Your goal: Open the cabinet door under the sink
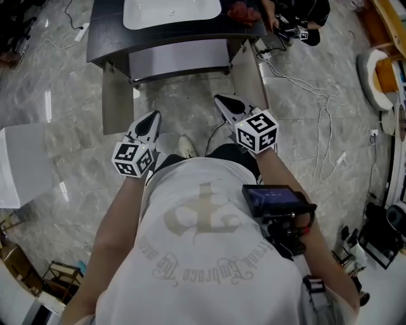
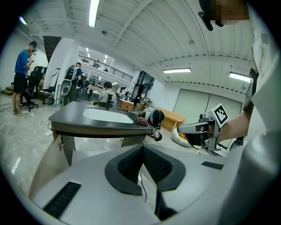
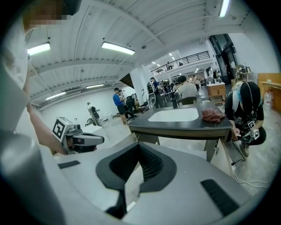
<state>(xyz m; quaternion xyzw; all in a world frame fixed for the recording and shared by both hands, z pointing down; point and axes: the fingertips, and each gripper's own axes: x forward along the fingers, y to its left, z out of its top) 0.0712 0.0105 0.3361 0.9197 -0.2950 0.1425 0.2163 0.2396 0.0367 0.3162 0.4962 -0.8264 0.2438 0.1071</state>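
left gripper (image 2: 142,148) closed, sink counter (image 2: 66,119) ahead

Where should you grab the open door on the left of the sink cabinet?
Pinch the left door by its free edge, the end nearest the person, coming from the front. It's a thin flat panel swung out, so that edge fits between jaws. No handle shows.

Dark countertop (image 1: 108,32) with white sink (image 1: 171,11), perhaps a reddish cloth (image 1: 242,11) beside it.

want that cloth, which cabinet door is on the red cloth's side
The right door in the head view: the red cloth lies on the counter above it, unlike the left door.
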